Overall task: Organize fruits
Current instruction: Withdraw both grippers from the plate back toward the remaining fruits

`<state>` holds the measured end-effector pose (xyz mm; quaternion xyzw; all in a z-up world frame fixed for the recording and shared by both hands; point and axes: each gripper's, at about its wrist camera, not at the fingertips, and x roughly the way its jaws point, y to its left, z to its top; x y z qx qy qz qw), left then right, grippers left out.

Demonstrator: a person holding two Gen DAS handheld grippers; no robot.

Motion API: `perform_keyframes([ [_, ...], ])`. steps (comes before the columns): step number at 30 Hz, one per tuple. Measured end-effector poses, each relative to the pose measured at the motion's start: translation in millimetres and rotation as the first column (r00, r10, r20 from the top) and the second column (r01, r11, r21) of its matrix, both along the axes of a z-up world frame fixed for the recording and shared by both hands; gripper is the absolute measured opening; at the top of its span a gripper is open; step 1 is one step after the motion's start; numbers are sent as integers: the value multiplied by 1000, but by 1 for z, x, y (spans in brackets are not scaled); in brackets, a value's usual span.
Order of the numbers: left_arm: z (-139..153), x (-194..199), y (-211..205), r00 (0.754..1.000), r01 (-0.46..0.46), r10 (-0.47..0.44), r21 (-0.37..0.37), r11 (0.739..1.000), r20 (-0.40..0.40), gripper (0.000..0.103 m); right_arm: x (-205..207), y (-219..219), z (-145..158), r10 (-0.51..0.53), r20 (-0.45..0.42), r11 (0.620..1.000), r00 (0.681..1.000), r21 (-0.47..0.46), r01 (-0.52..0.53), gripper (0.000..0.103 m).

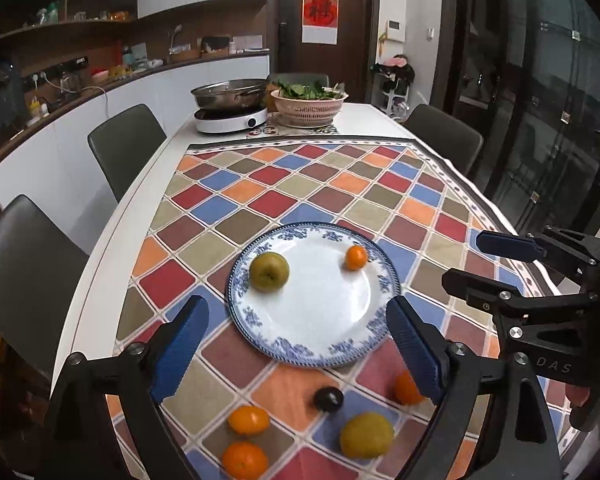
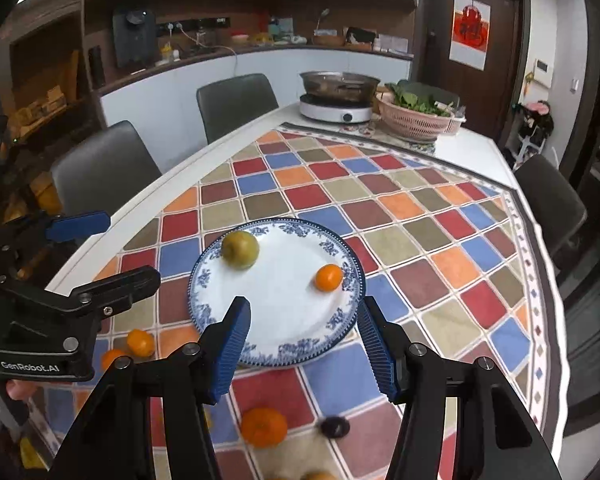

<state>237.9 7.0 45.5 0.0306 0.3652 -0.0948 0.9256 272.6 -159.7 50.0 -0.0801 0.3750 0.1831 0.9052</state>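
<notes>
A blue-rimmed white plate (image 1: pixel 320 300) (image 2: pixel 284 300) lies on the checked cloth. On it are a green-yellow fruit (image 1: pixel 269 271) (image 2: pixel 240 249) and a small orange (image 1: pixel 356 257) (image 2: pixel 329 277), well apart. My left gripper (image 1: pixel 298 350) (image 2: pixel 134 246) hangs open above the plate's near rim, holding nothing. My right gripper (image 2: pixel 304 350) (image 1: pixel 462 258) is open too, with nothing in it, over the near rim on the right. Loose on the cloth nearer me lie oranges (image 1: pixel 249 419) (image 1: pixel 245 459) (image 1: pixel 406 389), a dark plum (image 1: pixel 329 399) (image 2: pixel 334 426) and a yellow-green fruit (image 1: pixel 366 435).
At the table's far end stand an induction cooker with a steel pan (image 1: pixel 231 118) and a pink basket of greens (image 1: pixel 309 106). Grey chairs (image 1: pixel 126 148) (image 1: pixel 444 136) line both sides. The white table edge (image 1: pixel 112 240) runs along the left.
</notes>
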Motion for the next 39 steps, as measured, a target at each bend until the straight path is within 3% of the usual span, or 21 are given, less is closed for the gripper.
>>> perform_keyframes([
  [15,-5,-72,-10,999,48,-48,9,999,24,93,-87,-13,2,-53,45,999,998,-7,54,56],
  [21,-20,-93,-15,998,59,-60,48,997,19,93,-112,-19,-15,-74,1,997,997,11,74,56],
  [30,-46,-108,-19,995,98,-99,81,992,0,93,-127,-23,-41,-81,-63,997,995,10,81,56],
  [39,-59,-117,-27,986,145,-154,133,980,60,93,-133,-26,-61,-84,-70,996,994,4,85,56],
])
